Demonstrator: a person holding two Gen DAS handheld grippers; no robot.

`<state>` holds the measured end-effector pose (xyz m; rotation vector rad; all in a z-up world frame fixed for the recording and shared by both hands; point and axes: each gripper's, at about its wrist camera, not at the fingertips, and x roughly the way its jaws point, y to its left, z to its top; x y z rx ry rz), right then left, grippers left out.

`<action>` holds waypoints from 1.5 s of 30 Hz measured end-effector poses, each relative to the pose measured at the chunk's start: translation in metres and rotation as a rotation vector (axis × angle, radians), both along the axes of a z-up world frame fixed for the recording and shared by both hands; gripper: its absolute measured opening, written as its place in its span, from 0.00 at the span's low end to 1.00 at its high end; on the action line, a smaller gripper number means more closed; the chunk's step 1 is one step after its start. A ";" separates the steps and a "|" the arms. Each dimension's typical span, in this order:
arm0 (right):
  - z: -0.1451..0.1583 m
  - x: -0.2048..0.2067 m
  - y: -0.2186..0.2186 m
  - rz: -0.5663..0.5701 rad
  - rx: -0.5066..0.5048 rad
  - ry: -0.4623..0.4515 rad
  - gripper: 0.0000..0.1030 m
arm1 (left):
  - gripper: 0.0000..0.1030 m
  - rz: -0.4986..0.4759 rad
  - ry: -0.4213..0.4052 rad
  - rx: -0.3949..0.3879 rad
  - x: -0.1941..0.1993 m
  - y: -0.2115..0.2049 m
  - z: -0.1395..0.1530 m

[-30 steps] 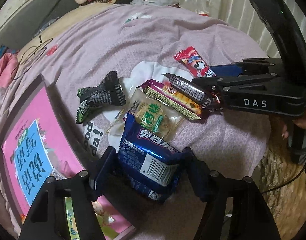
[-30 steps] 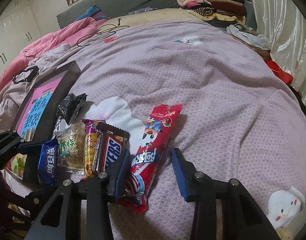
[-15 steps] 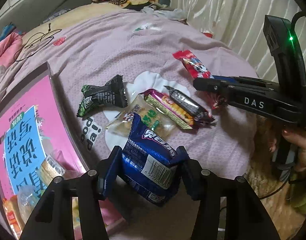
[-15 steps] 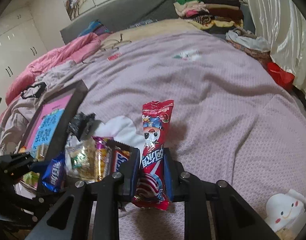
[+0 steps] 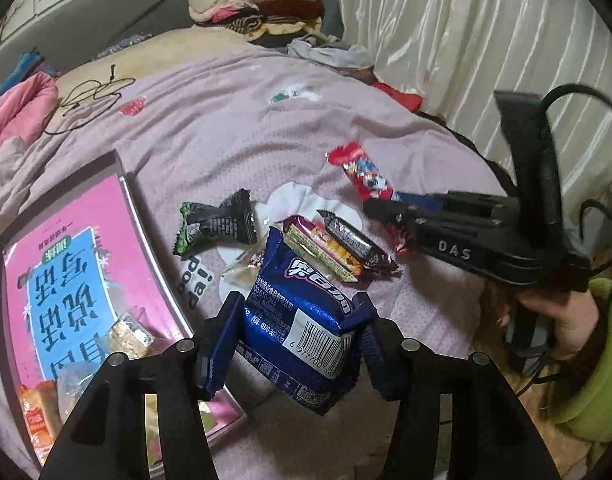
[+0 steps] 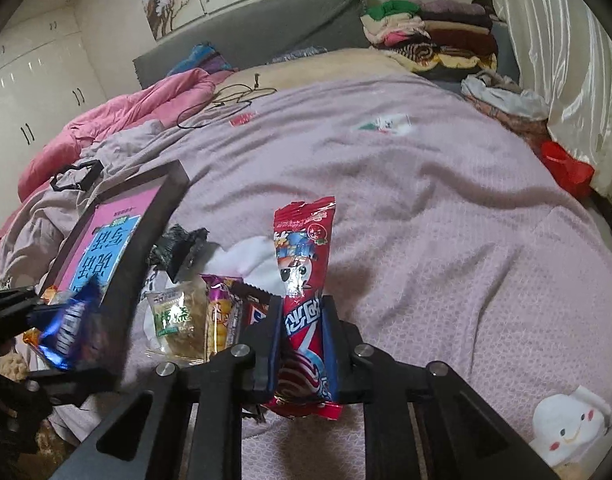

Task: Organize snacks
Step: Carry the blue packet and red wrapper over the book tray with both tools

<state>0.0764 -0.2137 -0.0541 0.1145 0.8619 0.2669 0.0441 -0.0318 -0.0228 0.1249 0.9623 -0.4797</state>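
Above the lilac bedspread, both tilted-down grippers' jaws clamped: left on blue packet, right on red packet.

bare blanket right, snack pile centre

Six loose snack packets; one box; two claws.

blue cookie pack, red cartoon-printed wrapper
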 end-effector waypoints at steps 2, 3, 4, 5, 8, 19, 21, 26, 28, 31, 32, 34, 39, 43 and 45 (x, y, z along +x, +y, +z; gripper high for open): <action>0.003 -0.002 -0.003 -0.007 0.017 -0.017 0.17 | 0.55 0.008 -0.007 -0.002 -0.002 0.002 0.004; 0.006 -0.003 -0.004 -0.009 0.024 -0.030 0.17 | 0.55 0.014 -0.012 -0.003 -0.002 0.003 0.007; 0.009 -0.004 -0.005 -0.009 0.029 -0.048 0.17 | 0.55 0.019 -0.017 -0.007 -0.003 0.005 0.010; 0.011 -0.006 -0.005 -0.007 0.033 -0.061 0.17 | 0.55 0.024 -0.022 -0.010 -0.003 0.006 0.011; 0.019 -0.011 -0.003 0.008 0.047 -0.103 0.17 | 0.55 0.043 -0.031 -0.017 -0.003 0.012 0.017; 0.044 -0.031 0.027 0.122 0.080 -0.198 0.17 | 0.55 0.106 -0.054 -0.013 -0.009 0.036 0.029; 0.046 -0.035 0.033 0.138 0.083 -0.201 0.17 | 0.55 0.114 -0.058 -0.014 -0.010 0.040 0.031; 0.052 -0.041 0.047 0.172 0.100 -0.212 0.17 | 0.55 0.139 -0.065 -0.023 -0.013 0.050 0.035; 0.053 -0.043 0.051 0.183 0.103 -0.215 0.17 | 0.55 0.150 -0.068 -0.025 -0.015 0.055 0.037; 0.055 -0.046 0.058 0.199 0.099 -0.219 0.17 | 0.55 0.166 -0.073 -0.023 -0.016 0.061 0.039; 0.056 -0.047 0.060 0.203 0.099 -0.219 0.17 | 0.55 0.171 -0.077 -0.020 -0.017 0.063 0.040; 0.057 -0.049 0.064 0.212 0.100 -0.221 0.17 | 0.55 0.180 -0.079 -0.023 -0.017 0.067 0.041; 0.060 -0.053 0.073 0.229 0.094 -0.229 0.17 | 0.55 0.206 -0.085 -0.030 -0.018 0.079 0.044; 0.063 -0.057 0.082 0.254 0.100 -0.227 0.17 | 0.55 0.230 -0.092 -0.033 -0.019 0.089 0.047; 0.064 -0.058 0.087 0.264 0.110 -0.223 0.17 | 0.55 0.240 -0.099 -0.033 -0.020 0.094 0.049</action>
